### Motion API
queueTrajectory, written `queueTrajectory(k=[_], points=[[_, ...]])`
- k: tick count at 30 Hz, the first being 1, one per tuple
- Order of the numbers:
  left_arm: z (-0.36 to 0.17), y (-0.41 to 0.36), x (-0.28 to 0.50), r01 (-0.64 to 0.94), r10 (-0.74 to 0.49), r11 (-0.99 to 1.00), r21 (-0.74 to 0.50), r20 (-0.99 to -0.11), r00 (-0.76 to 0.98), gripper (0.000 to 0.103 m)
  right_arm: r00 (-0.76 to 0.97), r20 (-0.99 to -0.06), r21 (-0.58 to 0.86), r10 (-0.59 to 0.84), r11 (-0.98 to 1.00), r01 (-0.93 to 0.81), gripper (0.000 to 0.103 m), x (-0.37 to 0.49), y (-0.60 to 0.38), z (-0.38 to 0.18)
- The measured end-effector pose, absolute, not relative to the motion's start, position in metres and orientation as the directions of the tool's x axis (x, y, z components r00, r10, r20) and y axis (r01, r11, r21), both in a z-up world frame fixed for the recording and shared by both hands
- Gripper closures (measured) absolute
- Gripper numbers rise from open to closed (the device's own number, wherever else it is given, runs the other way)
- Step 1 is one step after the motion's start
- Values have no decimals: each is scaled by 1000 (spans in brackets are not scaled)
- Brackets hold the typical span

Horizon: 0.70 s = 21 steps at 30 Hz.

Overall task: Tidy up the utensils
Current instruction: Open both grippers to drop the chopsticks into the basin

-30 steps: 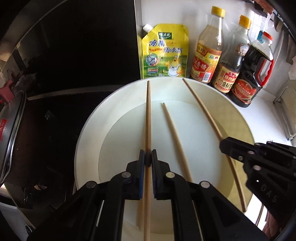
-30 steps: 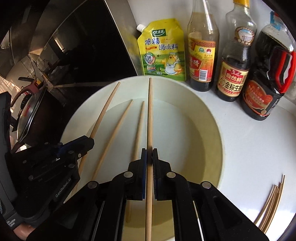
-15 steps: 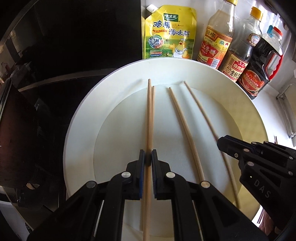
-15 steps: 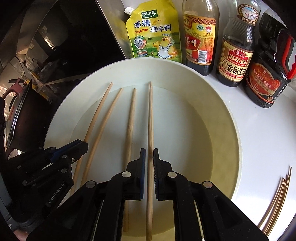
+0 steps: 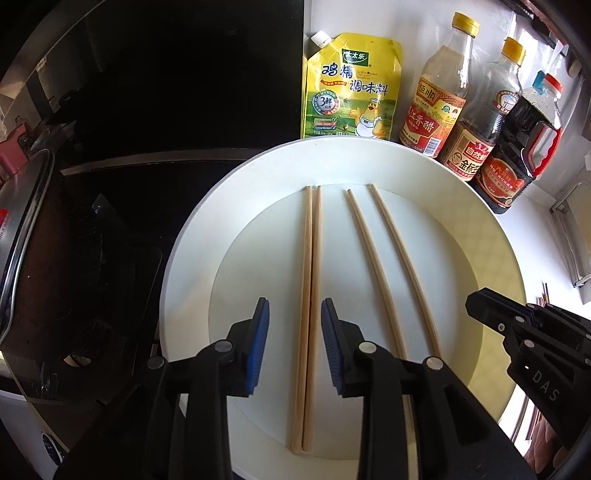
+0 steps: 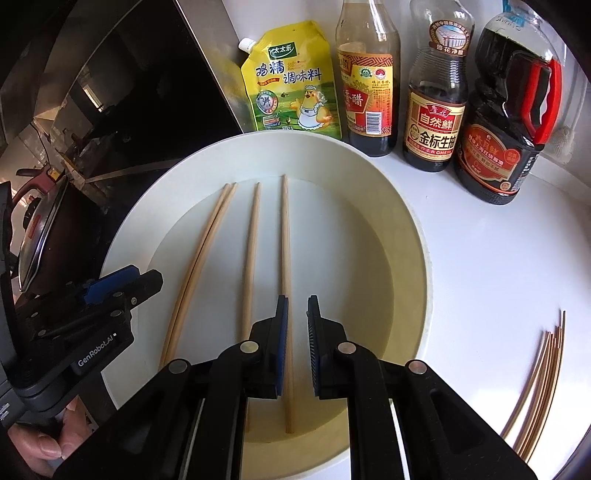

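– What takes up the left of the frame?
– A glossy black panel (image 5: 177, 85) fills the upper left, and it reflects the room. Below it, at the left edge, sits a dark pot with a metal-rimmed lid (image 5: 22, 229).
– And along the top?
– A white wall (image 5: 410, 33). Against it stand a yellow seasoning pouch (image 5: 351, 88), two bottles with yellow caps (image 5: 439, 107) and a dark jug with a red handle (image 6: 517, 110).
– The surface?
– A white countertop (image 6: 491, 266) on the right, brightly lit, with sharp shadows.
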<state>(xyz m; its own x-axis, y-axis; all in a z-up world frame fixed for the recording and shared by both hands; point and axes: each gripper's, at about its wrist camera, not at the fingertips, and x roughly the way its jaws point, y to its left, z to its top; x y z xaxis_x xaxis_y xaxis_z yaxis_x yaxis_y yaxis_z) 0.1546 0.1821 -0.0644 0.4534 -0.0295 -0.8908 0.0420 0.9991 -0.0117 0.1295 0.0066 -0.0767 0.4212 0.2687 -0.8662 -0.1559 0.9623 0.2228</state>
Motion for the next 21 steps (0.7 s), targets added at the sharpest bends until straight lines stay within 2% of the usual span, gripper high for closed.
queueTrajectory(k=[3, 10, 12, 16, 21], points=[[-59, 178, 149, 51, -32, 999, -10, -886, 462, 71, 437, -859, 221, 267, 963, -152, 89, 120, 3, -70], [-46, 168, 131, 71, -38, 997, -4, -870, 491, 51, 465, -847, 226, 258, 966, -124, 87, 98, -13, -59], [-41, 165, 126, 78, -42, 997, -3, -865, 500, 49, 473, -844, 225, 253, 967, -116, 86, 90, -19, -55], [-34, 158, 115, 92, -50, 996, -3, -855, 516, 41, 493, -835, 220, 243, 970, -104, 77, 74, -30, -50], [-28, 144, 102, 110, -61, 994, -3, -847, 527, 37, 506, -833, 213, 223, 974, -78, 74, 55, -48, -46]])
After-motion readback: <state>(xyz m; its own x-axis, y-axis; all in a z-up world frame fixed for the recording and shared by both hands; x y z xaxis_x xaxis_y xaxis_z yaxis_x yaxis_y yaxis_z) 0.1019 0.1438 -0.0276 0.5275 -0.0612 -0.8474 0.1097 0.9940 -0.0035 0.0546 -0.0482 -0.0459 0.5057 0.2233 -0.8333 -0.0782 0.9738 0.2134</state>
